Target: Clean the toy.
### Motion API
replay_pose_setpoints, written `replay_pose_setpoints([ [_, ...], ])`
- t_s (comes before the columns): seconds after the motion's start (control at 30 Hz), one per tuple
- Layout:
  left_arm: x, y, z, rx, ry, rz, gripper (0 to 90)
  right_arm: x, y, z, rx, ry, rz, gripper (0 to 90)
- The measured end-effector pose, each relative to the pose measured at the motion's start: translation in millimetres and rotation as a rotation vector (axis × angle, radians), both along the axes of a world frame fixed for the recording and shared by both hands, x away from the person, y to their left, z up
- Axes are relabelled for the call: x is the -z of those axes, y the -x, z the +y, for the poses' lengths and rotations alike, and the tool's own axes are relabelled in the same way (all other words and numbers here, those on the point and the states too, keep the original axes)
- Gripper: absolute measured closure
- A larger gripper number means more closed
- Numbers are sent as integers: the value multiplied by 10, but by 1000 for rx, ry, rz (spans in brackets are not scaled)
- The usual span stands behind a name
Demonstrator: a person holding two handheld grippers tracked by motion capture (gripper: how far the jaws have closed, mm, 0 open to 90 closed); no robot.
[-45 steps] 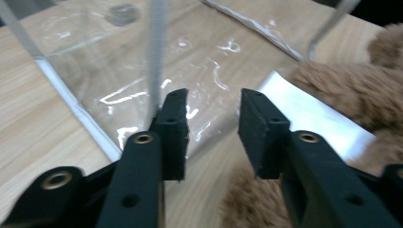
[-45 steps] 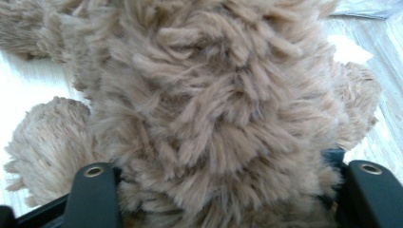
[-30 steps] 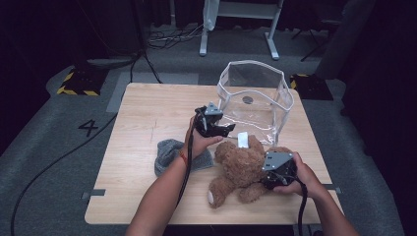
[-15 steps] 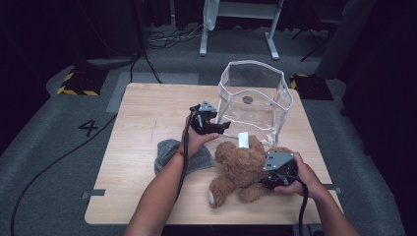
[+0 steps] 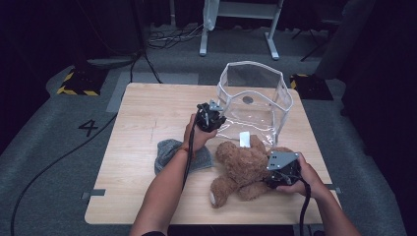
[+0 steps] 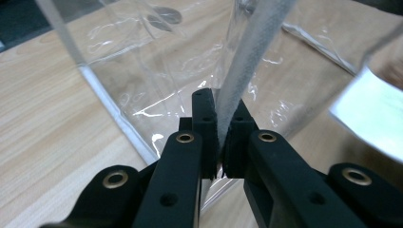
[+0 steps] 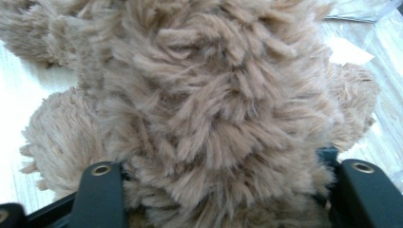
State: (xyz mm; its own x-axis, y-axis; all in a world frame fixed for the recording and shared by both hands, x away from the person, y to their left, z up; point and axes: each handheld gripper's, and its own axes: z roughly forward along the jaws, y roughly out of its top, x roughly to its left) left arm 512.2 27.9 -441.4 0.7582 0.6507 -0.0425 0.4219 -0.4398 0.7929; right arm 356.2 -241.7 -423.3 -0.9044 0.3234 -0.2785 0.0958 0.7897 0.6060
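Seemingly the teddy bear [image 5: 246, 164] at lower centre of the high view is about to go into the clear bag [image 5: 255, 101] above it; the right gripper [image 5: 275, 178] clamps the bear's body, and the left gripper [image 6: 221, 142] has just closed on the bag's white rim [image 6: 247, 61]. Next, I judge, the left must hold the mouth open while the right lifts the bear in; a grey cloth [image 5: 169, 150] lies left of the bear.

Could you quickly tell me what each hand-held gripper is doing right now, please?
Left hand-held gripper: just closed, shut on the white rim of the clear bag.
Right hand-held gripper: shut on the teddy bear.
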Motion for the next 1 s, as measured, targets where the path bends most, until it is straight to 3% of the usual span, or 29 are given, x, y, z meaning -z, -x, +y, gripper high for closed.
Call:
replay_pose_setpoints([
  [0.13,-10,155,130,35,-3,5,863,-2,8,-25,-12,-4,-1,316],
  [0.43,-1,476,517,52,7,11,862,-43,18,-33,-14,-13,16,197],
  [0.53,-2,564,607,57,20,13,858,-56,38,-45,-14,-18,15,154],
  [0.57,-5,593,641,59,46,17,848,-59,43,-50,-16,-25,15,150],
  [0.63,-30,653,707,59,71,16,795,-69,56,-64,-13,-37,10,149],
  [0.8,-75,864,768,50,63,-9,580,-89,104,-130,-9,-59,-5,147],
  [0.83,-96,918,771,59,57,-18,499,-96,122,-138,-6,-63,-7,149],
  [0.9,-144,1056,752,101,78,-40,409,-103,147,-151,-6,-65,-19,150],
  [0.93,-174,1120,731,115,69,-58,363,-103,158,-159,-7,-65,-20,151],
  [1.0,-229,1249,646,162,68,-57,244,-100,164,-171,-1,-64,-20,152],
])
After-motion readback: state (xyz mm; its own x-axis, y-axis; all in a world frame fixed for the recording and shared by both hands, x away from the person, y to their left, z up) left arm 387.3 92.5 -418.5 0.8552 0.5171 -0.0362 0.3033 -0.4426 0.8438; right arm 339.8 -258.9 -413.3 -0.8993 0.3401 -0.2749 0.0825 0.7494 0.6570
